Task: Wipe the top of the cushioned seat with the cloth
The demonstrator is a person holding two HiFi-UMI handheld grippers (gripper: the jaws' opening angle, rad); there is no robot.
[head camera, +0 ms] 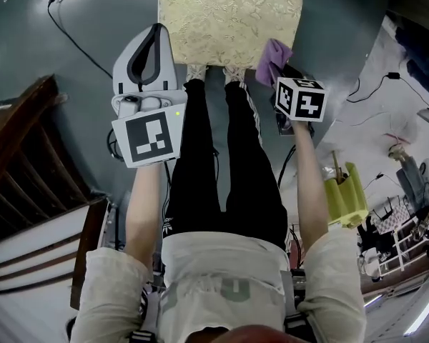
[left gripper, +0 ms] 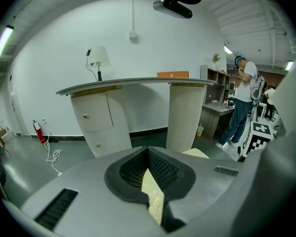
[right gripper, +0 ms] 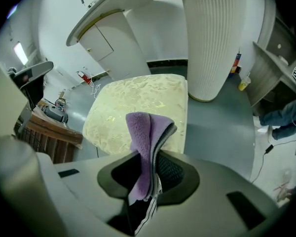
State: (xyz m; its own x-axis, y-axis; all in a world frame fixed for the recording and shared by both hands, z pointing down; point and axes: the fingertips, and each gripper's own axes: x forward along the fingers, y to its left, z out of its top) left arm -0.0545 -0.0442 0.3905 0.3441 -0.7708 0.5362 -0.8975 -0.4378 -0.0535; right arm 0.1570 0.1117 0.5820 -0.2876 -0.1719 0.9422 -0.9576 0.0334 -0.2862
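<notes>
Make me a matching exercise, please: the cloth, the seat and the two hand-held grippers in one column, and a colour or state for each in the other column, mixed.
Things
1. cloth
2. seat
3. left hand-held gripper
4. right hand-held gripper

Colour or state
A. pale gold, with a floral pattern
B. shut on the cloth
C. purple
D. holds nothing

Pairs: 1-C, 2-A, 3-D, 4-B
</notes>
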